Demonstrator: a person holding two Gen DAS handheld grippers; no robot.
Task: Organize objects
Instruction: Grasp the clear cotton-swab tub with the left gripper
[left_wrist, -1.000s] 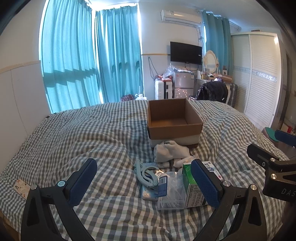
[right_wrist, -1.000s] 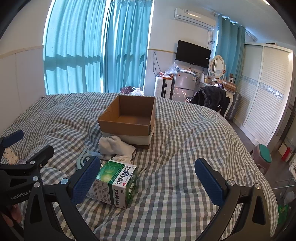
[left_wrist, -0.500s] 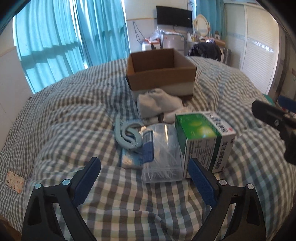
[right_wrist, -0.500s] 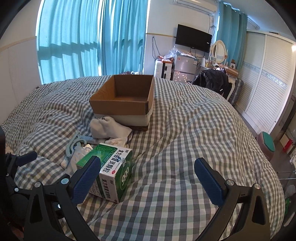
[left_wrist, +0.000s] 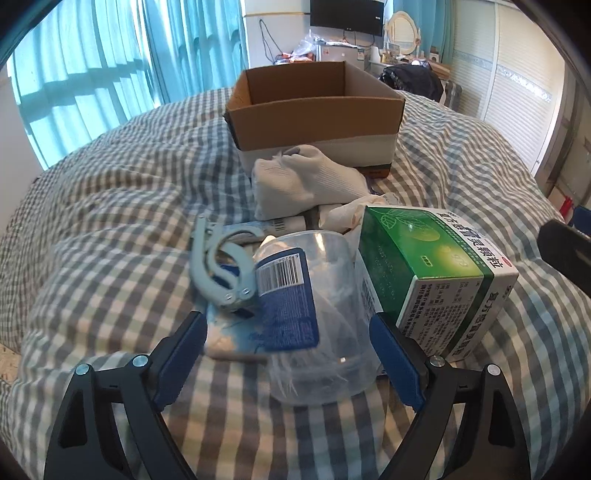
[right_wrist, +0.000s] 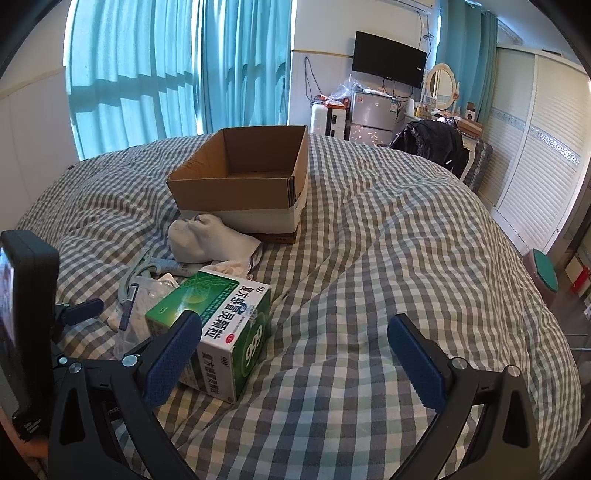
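An open cardboard box (left_wrist: 314, 110) stands on the checked bed; it also shows in the right wrist view (right_wrist: 240, 192). In front of it lie white socks (left_wrist: 306, 184), a grey plastic clip (left_wrist: 218, 266), a clear plastic tub with a blue label (left_wrist: 314, 314) and a green and white medicine box (left_wrist: 436, 273), which the right wrist view also shows (right_wrist: 218, 325). My left gripper (left_wrist: 288, 354) is open, its fingers either side of the clear tub, not touching it. My right gripper (right_wrist: 295, 354) is open and empty, its left finger beside the medicine box.
The checked duvet (right_wrist: 388, 258) covers the whole bed. Blue curtains (right_wrist: 166, 66) hang behind, a white wardrobe (right_wrist: 535, 147) stands at the right. A green stool (right_wrist: 545, 273) sits beside the bed. The left gripper's body (right_wrist: 26, 314) shows at the right view's left edge.
My left gripper has moved forward and down toward the pile, so its open fingers now flank the clear tub. My right gripper has moved slightly closer to the medicine box.
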